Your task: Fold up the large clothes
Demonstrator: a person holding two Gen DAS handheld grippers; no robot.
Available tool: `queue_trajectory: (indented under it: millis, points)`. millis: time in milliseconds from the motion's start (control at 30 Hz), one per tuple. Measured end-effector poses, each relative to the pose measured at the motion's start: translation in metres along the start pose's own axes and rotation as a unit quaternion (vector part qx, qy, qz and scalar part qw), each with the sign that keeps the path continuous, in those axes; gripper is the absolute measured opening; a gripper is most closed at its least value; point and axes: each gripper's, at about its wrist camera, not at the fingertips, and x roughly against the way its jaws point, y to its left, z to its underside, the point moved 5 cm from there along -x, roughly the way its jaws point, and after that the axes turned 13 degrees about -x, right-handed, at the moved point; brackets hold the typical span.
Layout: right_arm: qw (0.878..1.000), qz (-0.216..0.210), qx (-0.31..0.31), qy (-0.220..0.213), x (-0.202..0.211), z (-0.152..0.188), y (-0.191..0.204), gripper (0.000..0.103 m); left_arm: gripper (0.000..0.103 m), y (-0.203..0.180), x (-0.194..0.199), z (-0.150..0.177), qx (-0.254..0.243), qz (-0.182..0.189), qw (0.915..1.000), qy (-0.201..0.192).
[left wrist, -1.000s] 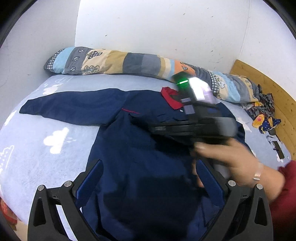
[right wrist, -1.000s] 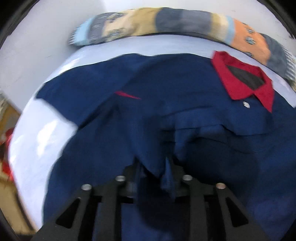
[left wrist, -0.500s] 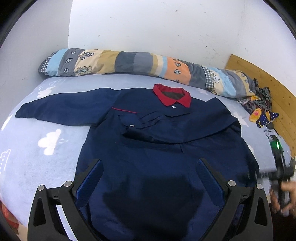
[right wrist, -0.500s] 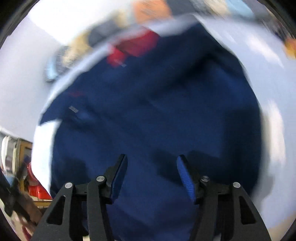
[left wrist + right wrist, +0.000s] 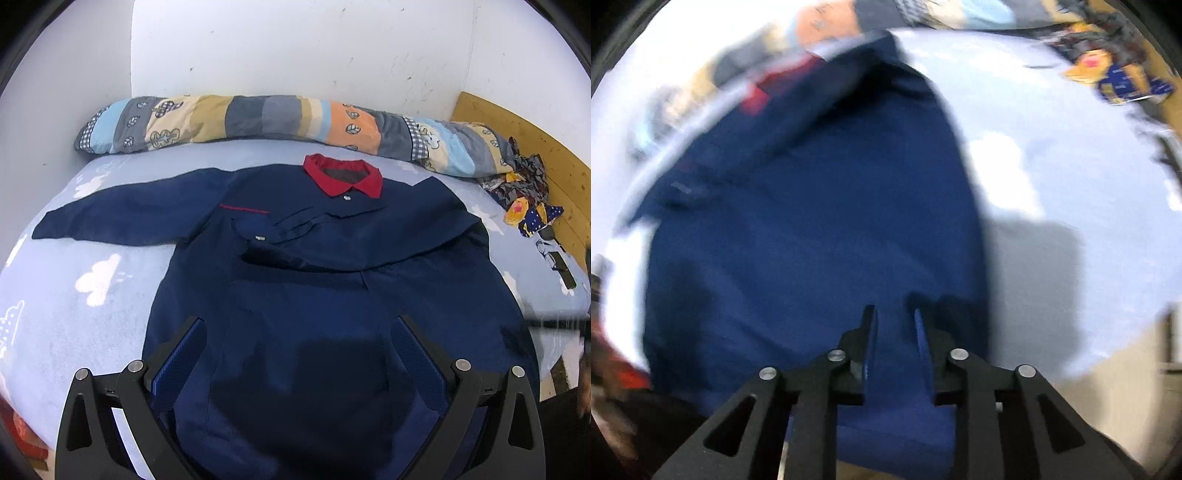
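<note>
a navy work jacket [image 5: 332, 295] with a red collar [image 5: 343, 179] lies face up on a light blue bed sheet [image 5: 74, 295] printed with white clouds, the collar toward the far edge of the bed and the hem at the near edge. one sleeve [image 5: 129, 218] stretches out flat toward the left edge of the bed; the other sleeve is folded across the chest, its cuff [image 5: 258, 236] resting near the middle of the front. a long patchwork bolster [image 5: 277, 122] runs along the far edge against the white wall. at the far right corner a small heap of patterned cloth [image 5: 528, 199] sits beside a wooden headboard [image 5: 535, 140].

the left gripper [image 5: 295, 354] hangs over the lower front of the jacket, its blue pads wide apart with nothing between them; the hem below is lost in its shadow. the right gripper [image 5: 894, 332] points steeply down near the jacket's right edge and hem. its jaws have just been closing and now stand narrowly apart, with only blue cloth seen behind the gap; whether the pads touch the fabric cannot be told. the right wrist view is heavily smeared, so collar, bolster and sheet pattern are only streaks there. in the left wrist view the right edge shows just a dark blurred streak and part of a hand [image 5: 583, 376], cut off by the frame.
</note>
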Motion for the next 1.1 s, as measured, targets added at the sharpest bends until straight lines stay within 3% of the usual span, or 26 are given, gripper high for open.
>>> queue_trajectory:
  millis: [100,167,233,400,467,500,667,733,800,900,933,1000,1100]
  points:
    - [0.997,-0.075,-0.027,-0.01,0.005,-0.038,0.013,0.026,0.101,-0.001,-0.003,0.001,-0.012,-0.01,0.9999,0.005]
    - [0.99,-0.126,-0.051,-0.026,0.007,-0.067,0.018,0.034,0.101,-0.001,-0.006,0.0,-0.017,-0.018,0.9997,0.006]
    - [0.985,-0.154,-0.076,-0.033,-0.008,-0.103,0.027,0.063,0.101,0.001,-0.009,-0.004,-0.014,-0.021,0.9997,0.006]
    - [0.978,-0.155,-0.131,-0.042,-0.066,-0.153,0.031,0.063,0.101,0.002,-0.022,-0.003,-0.004,-0.016,0.9997,0.02]
    - [0.975,-0.156,-0.154,-0.043,-0.091,-0.169,0.025,0.041,0.101,0.003,-0.025,-0.004,-0.002,-0.01,0.9996,0.027]
    - [0.974,-0.159,-0.155,-0.047,-0.102,-0.164,0.03,0.008,0.101,0.003,-0.024,-0.004,-0.001,-0.007,0.9996,0.026]
    - [0.991,-0.039,-0.126,0.022,-0.111,-0.134,0.02,0.004,0.101,0.01,-0.017,-0.006,0.009,0.005,0.9998,0.015]
    - [0.995,0.005,-0.087,0.038,-0.098,-0.117,0.026,0.017,0.101,0.014,-0.016,-0.005,0.016,0.009,0.9997,0.013]
    - [0.997,0.034,-0.052,0.036,-0.081,-0.103,0.039,0.022,0.101,0.019,-0.015,-0.002,0.025,0.013,0.9995,0.016]
    - [0.999,-0.009,0.041,0.021,-0.054,-0.076,0.096,0.026,0.101,0.027,-0.013,0.001,0.035,0.013,0.9992,0.015]
    - [0.995,-0.038,0.086,0.02,-0.049,-0.066,0.128,0.042,0.101,0.031,-0.012,0.002,0.041,0.009,0.999,0.015]
    - [0.983,-0.084,0.16,0.024,-0.047,-0.047,0.181,0.062,0.101,0.037,-0.009,0.003,0.053,0.003,0.9985,0.011]
    - [0.96,-0.112,0.254,0.018,-0.063,-0.022,0.261,0.061,0.101,0.049,-0.005,0.008,0.068,-0.015,0.9976,0.01]
